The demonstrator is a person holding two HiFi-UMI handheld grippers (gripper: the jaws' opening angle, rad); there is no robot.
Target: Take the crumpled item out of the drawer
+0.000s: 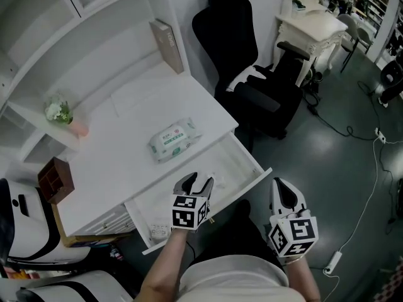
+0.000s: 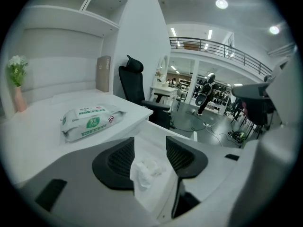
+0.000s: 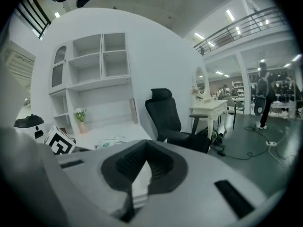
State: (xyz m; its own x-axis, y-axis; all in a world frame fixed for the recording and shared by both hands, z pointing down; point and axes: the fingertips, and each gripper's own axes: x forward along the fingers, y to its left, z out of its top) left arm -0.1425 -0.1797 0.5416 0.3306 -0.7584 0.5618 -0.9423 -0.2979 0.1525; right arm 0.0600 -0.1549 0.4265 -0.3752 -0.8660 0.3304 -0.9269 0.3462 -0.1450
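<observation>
The white desk's drawer (image 1: 253, 180) stands pulled out. My left gripper (image 1: 198, 182) hangs over the drawer's middle, its jaws wide apart. In the left gripper view a crumpled white tissue (image 2: 144, 170) lies on the drawer floor between the pads (image 2: 122, 161), closer to the left one, and neither pad presses on it. In the head view the left gripper hides the tissue. My right gripper (image 1: 281, 189) is held outside the drawer, past its right front corner. Its fingertips (image 3: 142, 150) meet with nothing between them.
A pack of wet wipes (image 1: 175, 139) lies on the desk top behind the drawer. A book (image 1: 167, 46), a flower vase (image 1: 60, 113) and a brown box (image 1: 55, 180) stand further back and left. A small printed item (image 1: 158, 231) lies at the drawer's left end. A black office chair (image 1: 252, 74) is to the right.
</observation>
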